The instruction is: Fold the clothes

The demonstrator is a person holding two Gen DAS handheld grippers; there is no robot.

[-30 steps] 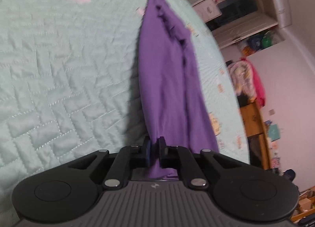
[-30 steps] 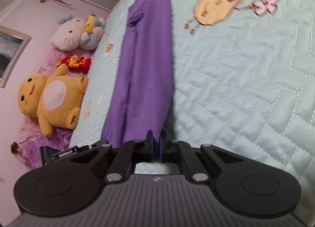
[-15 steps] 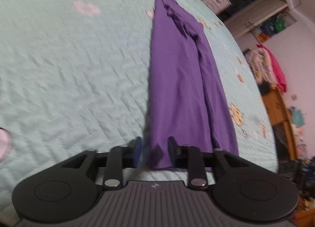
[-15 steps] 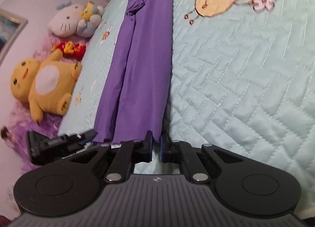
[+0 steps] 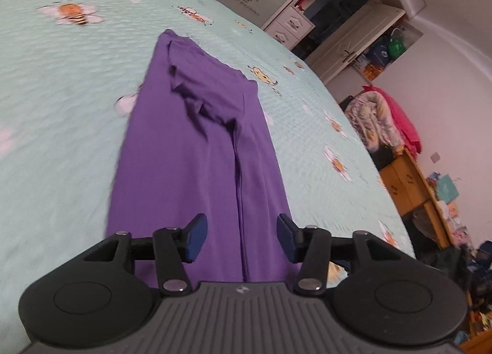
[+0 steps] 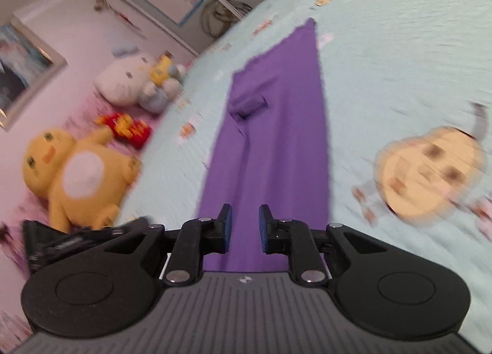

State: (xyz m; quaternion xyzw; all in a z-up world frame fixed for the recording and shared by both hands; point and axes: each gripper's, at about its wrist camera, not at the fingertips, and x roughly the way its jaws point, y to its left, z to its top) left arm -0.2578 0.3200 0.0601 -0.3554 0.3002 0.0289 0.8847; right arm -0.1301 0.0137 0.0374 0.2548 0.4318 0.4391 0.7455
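Purple garment (image 5: 184, 169) lies folded lengthwise, flat on bedspread (image 5: 61, 108).

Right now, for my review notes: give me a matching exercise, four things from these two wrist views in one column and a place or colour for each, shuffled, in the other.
Things:
1. purple garment
2. yellow plush toy
3. pink clothes
4. bedspread

Place or colour:
A. heaped on the wooden cabinet
B. pale green, printed with bees
C. on the floor beside the bed
D. lying in a long strip on the bed

Pairs: 1-D, 2-C, 3-A, 4-B
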